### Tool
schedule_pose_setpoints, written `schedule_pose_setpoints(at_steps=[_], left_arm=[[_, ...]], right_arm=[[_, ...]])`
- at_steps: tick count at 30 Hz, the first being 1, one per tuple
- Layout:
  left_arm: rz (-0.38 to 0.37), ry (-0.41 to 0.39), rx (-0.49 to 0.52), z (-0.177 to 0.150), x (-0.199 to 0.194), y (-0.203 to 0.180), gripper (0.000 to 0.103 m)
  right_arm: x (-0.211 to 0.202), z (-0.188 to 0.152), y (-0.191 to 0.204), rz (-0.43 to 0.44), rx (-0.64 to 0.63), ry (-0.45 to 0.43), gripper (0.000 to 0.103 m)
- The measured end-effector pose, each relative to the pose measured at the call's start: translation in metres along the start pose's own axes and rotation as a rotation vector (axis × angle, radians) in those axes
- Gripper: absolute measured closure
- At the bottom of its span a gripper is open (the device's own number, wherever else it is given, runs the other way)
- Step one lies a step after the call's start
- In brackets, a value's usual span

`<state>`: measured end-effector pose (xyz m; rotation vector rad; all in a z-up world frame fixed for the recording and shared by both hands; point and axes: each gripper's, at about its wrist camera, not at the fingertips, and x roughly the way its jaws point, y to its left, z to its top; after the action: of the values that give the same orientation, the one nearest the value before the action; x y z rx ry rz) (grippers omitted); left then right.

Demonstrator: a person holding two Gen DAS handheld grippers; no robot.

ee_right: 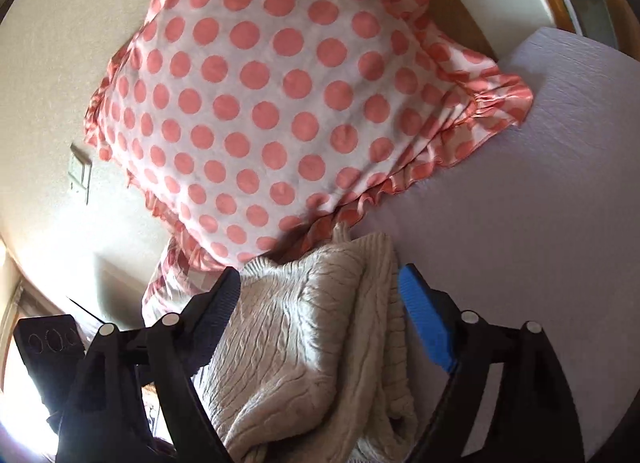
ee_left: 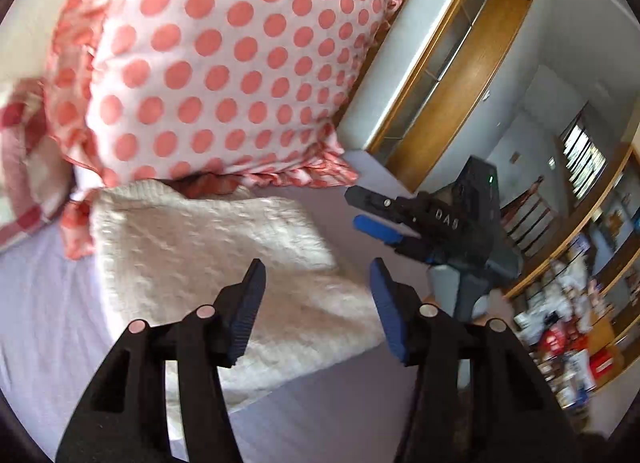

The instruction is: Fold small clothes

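Observation:
A cream cable-knit sweater [ee_left: 224, 247] lies folded on the pale lilac bed sheet [ee_left: 48, 319], its far end against a polka-dot pillow. My left gripper [ee_left: 318, 283] is open and empty, its fingers above the sweater's near edge. My right gripper [ee_right: 320, 295] is open and empty, its jaws standing over the sweater [ee_right: 312, 335] without touching it. The right gripper also shows in the left wrist view [ee_left: 374, 211], open, beyond the sweater's right end.
A white pillow with coral dots and a ruffled edge [ee_left: 224, 63] leans at the head of the bed, also in the right wrist view [ee_right: 272, 103]. A red checked cushion [ee_left: 24, 167] lies left. A wooden wardrobe [ee_left: 460, 63] and cluttered shelves [ee_left: 572, 323] stand right.

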<state>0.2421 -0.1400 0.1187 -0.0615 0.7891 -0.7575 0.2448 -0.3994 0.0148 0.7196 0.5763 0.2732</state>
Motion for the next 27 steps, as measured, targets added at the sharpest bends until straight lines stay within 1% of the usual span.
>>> schedule_pose_setpoints(at_steps=[1,2,3,5,6,7,8,9,11,12,13,14,15,16,17,18,19,20,21,22,23,24,25,27], left_arm=[[0.051,0.004,0.04,-0.008,-0.005,-0.003,0.048],[0.081,0.016,0.063,-0.019,-0.005,-0.002,0.048],[0.089,0.034,0.07,-0.027,-0.006,0.003,0.048],[0.086,0.062,0.063,-0.043,0.0,0.009,0.048],[0.085,0.066,0.061,-0.05,0.003,0.012,0.047],[0.085,0.071,0.06,-0.055,0.007,0.015,0.046],[0.088,0.079,0.058,-0.06,0.012,0.018,0.045],[0.085,0.096,0.051,-0.064,0.017,0.021,0.045],[0.067,0.145,0.039,-0.07,0.032,0.025,0.045],[0.064,0.168,0.045,-0.074,0.038,0.024,0.045],[0.067,0.183,0.059,-0.077,0.043,0.022,0.046],[0.078,0.181,0.079,-0.079,0.045,0.019,0.046],[0.091,0.175,0.099,-0.08,0.046,0.016,0.044],[0.097,0.176,0.115,-0.08,0.046,0.014,0.044],[0.093,0.169,0.112,-0.079,0.043,0.013,0.045],[0.063,0.148,0.085,-0.077,0.035,0.016,0.047],[0.032,0.109,0.039,-0.073,0.024,0.023,0.046],[0.025,0.056,-0.009,-0.068,0.009,0.032,0.046],[0.034,0.003,-0.059,-0.062,-0.005,0.043,0.043],[0.052,-0.038,-0.113,-0.056,-0.014,0.057,0.039],[0.071,-0.057,-0.168,-0.052,-0.02,0.072,0.034],[0.076,-0.043,-0.216,-0.048,-0.02,0.087,0.034],[0.061,-0.006,-0.272,-0.044,-0.014,0.102,0.034],[0.01,0.061,-0.369,-0.042,0.001,0.124,0.034]], right_arm=[[0.007,-0.002,0.006,-0.018,-0.035,0.024,0.037],[0.014,-0.005,0.011,-0.047,-0.068,0.051,0.041],[0.021,-0.01,0.015,-0.07,-0.092,0.072,0.048],[0.037,-0.02,0.02,-0.121,-0.138,0.128,0.056],[0.044,-0.024,0.021,-0.148,-0.164,0.146,0.063],[0.049,-0.027,0.023,-0.184,-0.19,0.15,0.079],[0.05,-0.027,0.024,-0.19,-0.202,0.129,0.082],[0.046,-0.024,0.023,-0.188,-0.19,0.098,0.092],[0.038,-0.015,0.017,-0.206,-0.146,0.023,0.093],[0.037,-0.013,0.012,-0.241,-0.133,0.004,0.093],[0.04,-0.012,0.007,-0.275,-0.124,0.005,0.093],[0.046,-0.012,0.0,-0.293,-0.113,0.025,0.093],[0.051,-0.012,-0.004,-0.3,-0.111,0.047,0.093],[0.051,-0.012,-0.003,-0.303,-0.123,0.047,0.093],[0.048,-0.011,0.001,-0.309,-0.132,0.048,0.09],[0.043,-0.009,0.002,-0.302,-0.119,0.051,0.085],[0.035,-0.007,0.001,-0.292,-0.09,0.051,0.059],[0.026,-0.006,0.0,-0.277,-0.06,0.045,0.024],[0.017,-0.006,-0.002,-0.237,-0.038,0.035,0.009],[0.011,-0.005,-0.002,-0.186,-0.025,0.036,0.005],[0.009,-0.005,-0.004,-0.149,-0.005,0.052,0.005],[0.011,-0.004,-0.007,-0.121,0.017,0.079,0.005],[0.016,-0.005,-0.011,-0.098,0.049,0.105,0.005],[0.028,-0.01,-0.019,-0.071,0.099,0.172,0.006]])
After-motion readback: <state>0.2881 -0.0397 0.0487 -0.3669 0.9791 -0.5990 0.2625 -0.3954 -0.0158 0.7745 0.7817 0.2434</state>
